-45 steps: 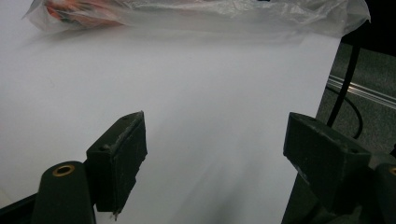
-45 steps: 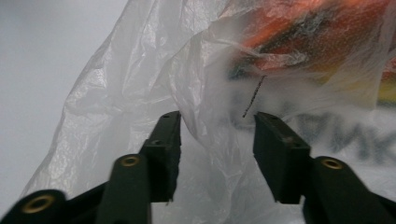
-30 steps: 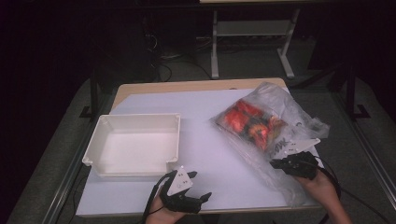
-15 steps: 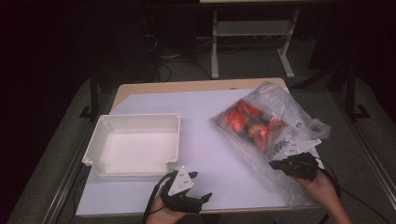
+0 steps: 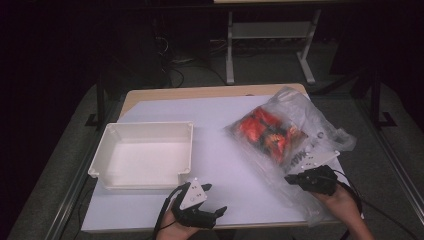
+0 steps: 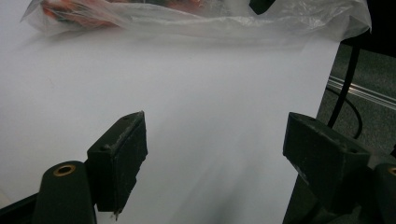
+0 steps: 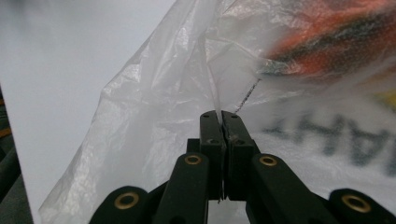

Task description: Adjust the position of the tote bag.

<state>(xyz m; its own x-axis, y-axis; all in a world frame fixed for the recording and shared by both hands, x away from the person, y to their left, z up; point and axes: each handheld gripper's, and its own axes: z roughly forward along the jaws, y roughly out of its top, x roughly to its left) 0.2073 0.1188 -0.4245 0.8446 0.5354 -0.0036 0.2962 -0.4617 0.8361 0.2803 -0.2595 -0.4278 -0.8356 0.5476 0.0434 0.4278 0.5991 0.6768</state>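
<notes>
Thin crinkly clear plastic bag, glossy; white tray smooth matt plastic; table w/ matt white top.

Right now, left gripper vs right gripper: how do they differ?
The left gripper has its fingers spread wide with nothing between them; the right gripper is shut, pinching a fold of the plastic bag. The left sits over bare white table cover near the tray; the right sits at the bag's near edge. Both have black fingers.

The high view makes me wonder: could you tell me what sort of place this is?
Probably a lab or workshop bench set up for recording: a table under a white sheet, cables on the dark floor, and a metal frame stand behind.
</notes>
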